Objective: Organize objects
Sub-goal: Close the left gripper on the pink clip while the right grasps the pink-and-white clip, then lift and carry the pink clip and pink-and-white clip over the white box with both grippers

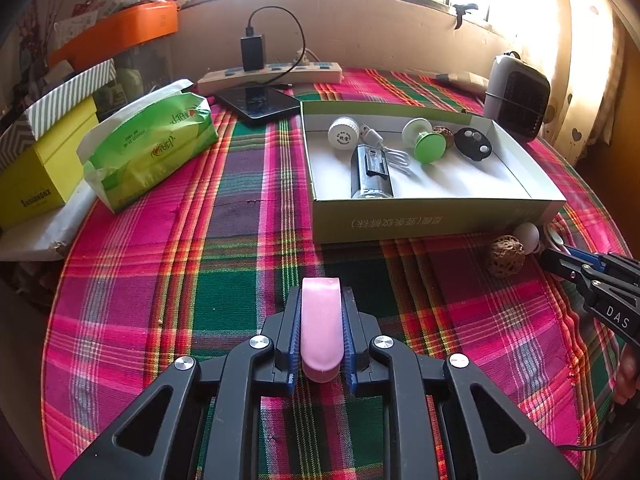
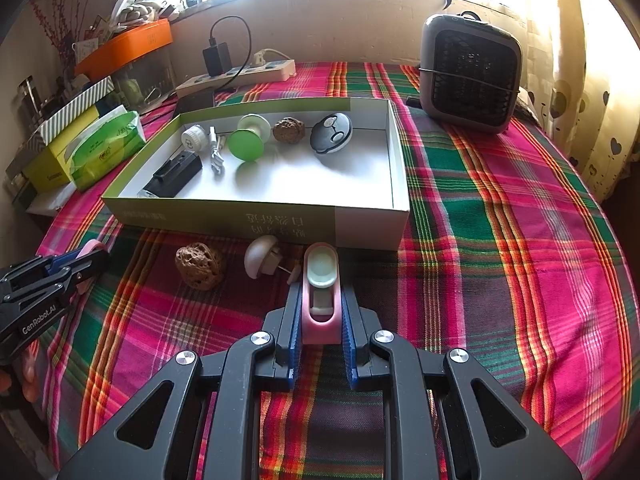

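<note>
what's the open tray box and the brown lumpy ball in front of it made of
Tray box: looks like thin printed cardboard, with a matte white inside, green printed outer wall and sharp folded corners. Brown ball: probably a walnut shell or similar hard nut, going by its dull, deeply wrinkled, pitted surface; carved wood can't be ruled out.

A: Pink clip-like piece [image 1: 322, 328] lies lengthwise, clamped in left hand-held gripper [image 1: 322, 320]. Second pink piece with pale green insert [image 2: 320, 292], clamped in right hand-held gripper [image 2: 320, 312].

B: Noted. Walnut [image 2: 199, 266] and white mushroom-shaped plug [image 2: 260, 261] lie just before the open box [image 2: 360, 224].
</note>
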Demonstrator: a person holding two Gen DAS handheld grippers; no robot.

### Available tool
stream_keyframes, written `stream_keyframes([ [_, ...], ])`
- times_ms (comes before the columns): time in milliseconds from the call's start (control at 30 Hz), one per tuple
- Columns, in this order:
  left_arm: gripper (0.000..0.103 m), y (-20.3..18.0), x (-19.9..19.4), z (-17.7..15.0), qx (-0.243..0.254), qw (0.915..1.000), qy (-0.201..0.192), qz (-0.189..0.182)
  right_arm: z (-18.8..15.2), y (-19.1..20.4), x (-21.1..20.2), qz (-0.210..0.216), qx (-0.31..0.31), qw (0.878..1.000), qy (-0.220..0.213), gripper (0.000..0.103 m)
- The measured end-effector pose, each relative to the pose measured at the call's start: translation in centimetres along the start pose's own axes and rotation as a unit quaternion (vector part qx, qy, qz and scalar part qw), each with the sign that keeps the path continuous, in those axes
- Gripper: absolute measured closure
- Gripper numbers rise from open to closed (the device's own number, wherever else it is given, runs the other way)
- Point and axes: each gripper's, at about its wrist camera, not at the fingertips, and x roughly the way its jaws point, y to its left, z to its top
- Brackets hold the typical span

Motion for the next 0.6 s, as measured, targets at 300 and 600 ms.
stream_keyframes([
  [300, 0.087, -0.1, 0.0, 0.1, -0.007, 1.0000, 0.000, -0.001, -0.1, 0.0, 0.0, 0.000, 0.004, 1.000, 0.000, 0.085],
  [600, 0.087, -1.2, -0.5, 0.1, 0.001, 0.9998, -0.004, -0.017, -0.3, -0.1, -0.3, 0.013, 0.016, 1.000, -0.005, 0.085],
])
